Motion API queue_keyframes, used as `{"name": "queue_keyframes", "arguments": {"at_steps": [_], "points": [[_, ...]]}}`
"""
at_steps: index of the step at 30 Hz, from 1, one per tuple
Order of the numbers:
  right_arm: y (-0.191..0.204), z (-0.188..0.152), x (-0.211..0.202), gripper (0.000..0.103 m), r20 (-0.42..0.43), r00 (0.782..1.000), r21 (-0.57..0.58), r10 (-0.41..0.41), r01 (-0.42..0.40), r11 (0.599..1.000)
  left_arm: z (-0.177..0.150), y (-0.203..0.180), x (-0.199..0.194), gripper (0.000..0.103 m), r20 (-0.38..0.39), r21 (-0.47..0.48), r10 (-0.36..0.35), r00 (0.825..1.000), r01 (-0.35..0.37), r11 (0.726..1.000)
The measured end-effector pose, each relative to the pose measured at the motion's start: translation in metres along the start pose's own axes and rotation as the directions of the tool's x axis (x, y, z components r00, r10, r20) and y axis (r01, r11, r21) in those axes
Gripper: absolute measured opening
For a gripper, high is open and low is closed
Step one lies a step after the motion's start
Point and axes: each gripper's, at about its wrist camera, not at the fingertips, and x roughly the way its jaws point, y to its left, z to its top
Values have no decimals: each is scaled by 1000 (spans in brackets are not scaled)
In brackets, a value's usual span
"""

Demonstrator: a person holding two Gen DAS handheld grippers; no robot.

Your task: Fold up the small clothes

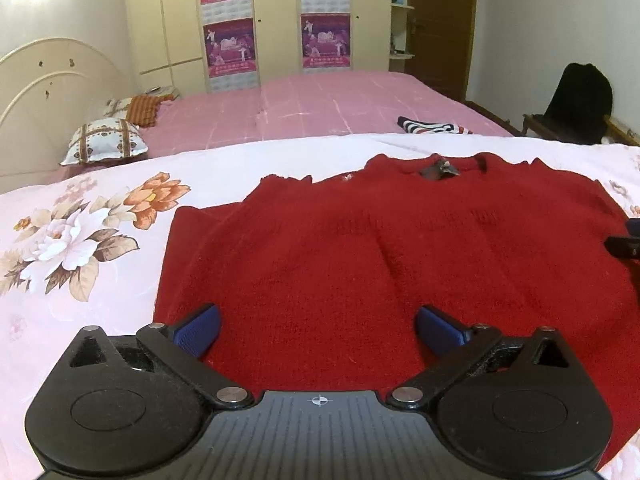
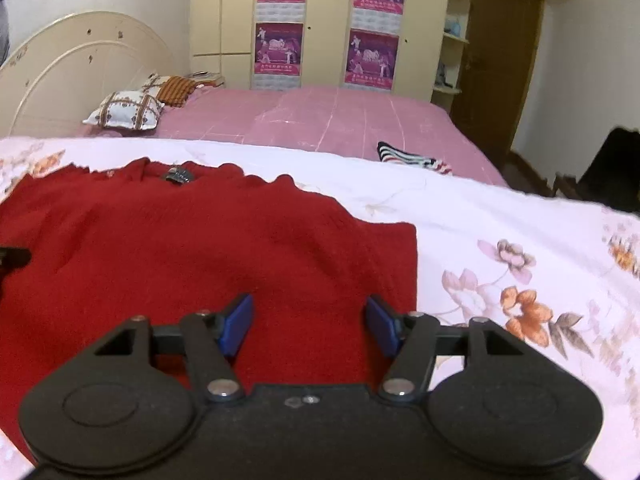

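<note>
A red knitted sweater (image 1: 380, 256) lies flat on the white floral bedsheet (image 1: 80, 240), collar with a grey label (image 1: 438, 169) at the far side. My left gripper (image 1: 318, 330) is open and empty over the sweater's near left hem. The sweater also shows in the right wrist view (image 2: 192, 248). My right gripper (image 2: 310, 328) is open and empty over its near right hem. Part of the right gripper shows at the right edge of the left wrist view (image 1: 624, 244).
A pink bedsheet (image 1: 320, 108) covers the far bed, with a folded striped garment (image 1: 432, 126) on it. Patterned pillows (image 1: 108, 142) lie by the cream headboard (image 1: 48, 88). A wardrobe with posters (image 1: 276, 20) stands behind. A dark coat hangs on a chair (image 1: 576, 104).
</note>
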Motion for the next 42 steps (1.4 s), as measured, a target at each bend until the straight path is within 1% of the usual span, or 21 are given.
{"name": "queue_keyframes", "arguments": {"at_steps": [4,8,12,14,15,17,18,19,20,21,22,23,24,25,28,29,31,33,34,39,42], "points": [[-3,4,-5,62,-2,1000,25,2,-2,1000,2,-2,-5,103,-3,12,16,1000,-16,1000],[-3,8,-31,63,62,998,60,4,-8,998,2,1,-30,103,17,-4,48,999,-48,999],[-5,4,-57,64,85,996,82,22,-29,996,-14,17,-60,103,29,-121,4,1000,-1,993],[-3,0,-67,64,88,996,78,35,-41,996,-27,27,-75,103,41,-210,-21,999,29,977],[-2,-2,-73,64,86,995,78,42,-49,996,-36,32,-82,103,43,-271,-20,999,31,962],[1,-9,-83,64,82,995,82,53,-59,995,-58,44,-99,103,53,-406,-31,998,50,912],[2,-12,-89,64,80,995,88,56,-63,994,-68,49,-105,103,59,-474,-39,998,62,878],[4,-15,-93,64,79,995,96,60,-68,993,-81,56,-110,103,70,-556,-76,995,102,825],[5,-19,-98,65,76,995,109,66,-74,991,-90,62,-110,103,82,-613,-116,990,142,777],[7,-22,-102,65,72,995,119,72,-80,990,-102,68,-109,103,99,-686,-160,982,184,704],[10,-24,-105,65,66,995,125,80,-88,988,-113,71,-105,103,126,-747,-204,971,228,624],[14,-26,-107,65,62,994,126,87,-94,988,-121,72,-101,103,152,-788,-229,961,258,559],[17,-28,-110,65,59,994,125,92,-98,987,-125,70,-100,103,167,-804,-226,960,265,533],[21,-29,-112,65,56,993,122,101,-107,987,-125,67,-98,103,172,-809,-217,961,263,526],[33,-30,-119,66,58,991,108,122,-128,986,-124,67,-88,103,205,-845,-191,960,272,461],[36,-29,-121,66,62,990,104,128,-134,986,-124,65,-84,103,215,-851,-183,959,276,447],[40,-26,-125,66,71,988,98,135,-141,985,-121,66,-76,103,231,-862,-159,960,278,424],[43,-24,-127,66,77,988,98,135,-143,985,-116,65,-68,103,236,-869,-140,962,273,412],[43,-23,-128,66,79,988,97,136,-143,985,-113,65,-63,103,240,-869,-132,962,274,412],[41,-21,-125,66,82,988,97,134,-142,985,-94,69,-46,103,240,-855,-98,966,258,449],[38,-20,-121,66,81,988,105,130,-138,985,-90,68,-44,103,244,-849,-69,967,247,466]]}}
